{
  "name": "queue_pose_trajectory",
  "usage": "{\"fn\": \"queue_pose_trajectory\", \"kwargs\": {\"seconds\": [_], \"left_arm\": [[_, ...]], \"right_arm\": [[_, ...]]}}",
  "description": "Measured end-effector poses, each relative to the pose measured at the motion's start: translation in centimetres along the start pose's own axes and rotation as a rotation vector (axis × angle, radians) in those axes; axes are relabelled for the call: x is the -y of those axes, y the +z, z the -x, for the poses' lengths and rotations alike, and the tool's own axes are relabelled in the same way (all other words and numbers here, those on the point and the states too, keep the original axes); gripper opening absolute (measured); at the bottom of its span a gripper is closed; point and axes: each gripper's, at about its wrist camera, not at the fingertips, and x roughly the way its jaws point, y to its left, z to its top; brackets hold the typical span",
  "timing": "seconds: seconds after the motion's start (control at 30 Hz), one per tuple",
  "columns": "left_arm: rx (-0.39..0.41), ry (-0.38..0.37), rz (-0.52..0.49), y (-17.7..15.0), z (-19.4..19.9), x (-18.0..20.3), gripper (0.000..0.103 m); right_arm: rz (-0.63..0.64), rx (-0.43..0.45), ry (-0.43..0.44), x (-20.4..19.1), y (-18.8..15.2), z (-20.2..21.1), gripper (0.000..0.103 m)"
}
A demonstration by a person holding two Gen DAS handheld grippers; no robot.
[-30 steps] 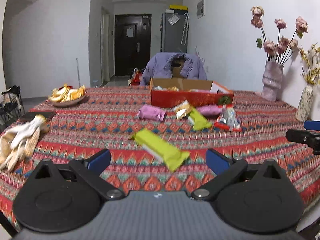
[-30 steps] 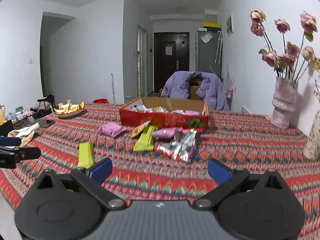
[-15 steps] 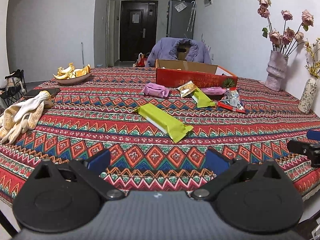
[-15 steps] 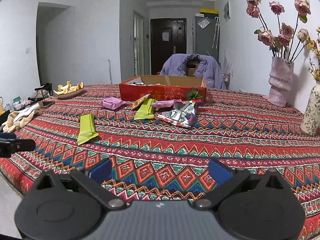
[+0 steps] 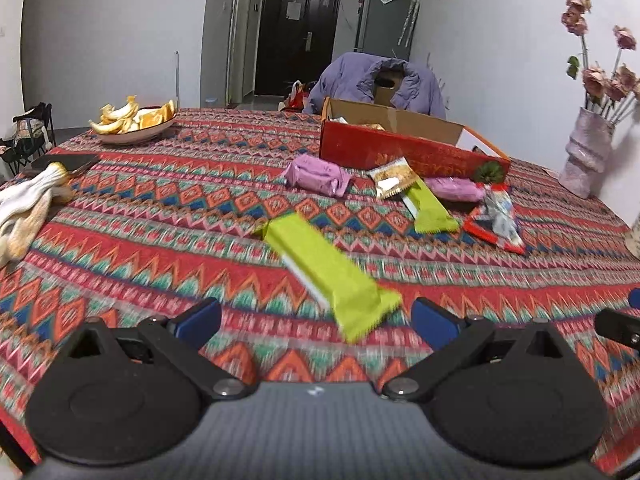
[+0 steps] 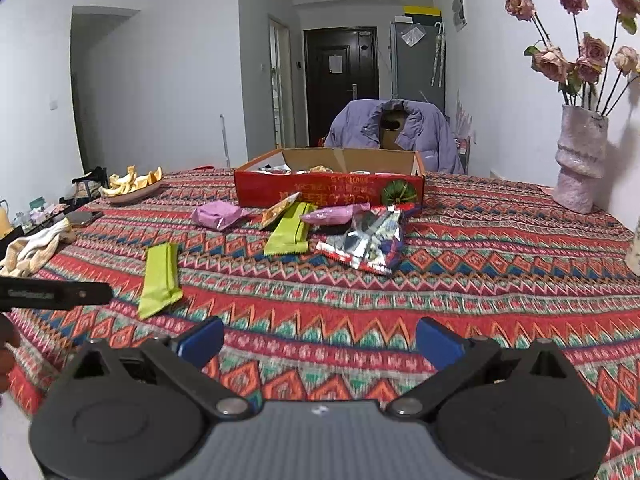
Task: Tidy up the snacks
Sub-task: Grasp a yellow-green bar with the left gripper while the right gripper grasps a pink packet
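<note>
— Your jaws?
— My left gripper (image 5: 316,318) and right gripper (image 6: 318,338) both gape, holding nothing.
— The snacks?
— Green bar (image 5: 328,268) lies just ahead of my left jaws; red box (image 6: 328,192) far beyond.

Patterned tablecloth (image 5: 168,216) over whole table. Plate of orange peels (image 5: 134,122) at far left edge; dark phone (image 5: 66,161) nearer, touching white gloves (image 5: 28,210) at left edge. Purple jacket (image 6: 394,130) draped on chair behind table. Pink vase (image 6: 580,158) with dried roses (image 6: 588,52) at far right, near wall. Second vase (image 6: 634,246), mostly cut off by right edge. Black door (image 6: 341,80) and grey fridge (image 6: 416,64) at end of hallway.
</note>
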Motion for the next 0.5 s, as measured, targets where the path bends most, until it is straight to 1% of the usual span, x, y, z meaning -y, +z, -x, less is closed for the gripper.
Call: {"fn": "queue_pose_trajectory", "kwargs": {"seconds": [0.1,0.17,0.23,0.3,0.33,0.37,0.43,0.47,0.5], "left_arm": [[0.001,0.04,-0.004,1.2,-3.2,0.4,0.103],[-0.012,0.051,-0.001,1.9,-5.0,0.6,0.101],[-0.021,0.031,0.005,2.6,-6.7,0.8,0.096],[-0.043,0.025,0.001,3.0,-8.2,1.1,0.087],[-0.056,0.024,0.002,3.2,-8.9,1.3,0.084],[-0.075,0.025,0.007,3.3,-9.6,1.4,0.077],[-0.095,0.029,0.024,3.4,-10.6,1.3,0.07],[-0.091,0.039,0.025,3.4,-10.9,1.2,0.068],[-0.08,0.054,0.011,3.5,-11.1,1.2,0.061]], "right_arm": [[-0.044,0.006,0.017,0.9,1.5,-1.9,0.091],[-0.063,0.004,0.017,1.4,2.7,-3.4,0.091],[-0.063,-0.001,0.018,1.8,4.0,-5.1,0.091],[-0.054,-0.009,0.029,2.0,5.5,-7.0,0.09],[-0.049,-0.011,0.034,2.1,6.1,-7.8,0.09],[-0.042,-0.014,0.04,2.1,6.9,-8.8,0.09],[-0.025,-0.02,0.053,2.0,8.2,-10.9,0.089],[-0.014,-0.026,0.056,1.9,8.8,-11.9,0.089],[0.002,-0.029,0.055,1.6,9.4,-13.2,0.089]]}}
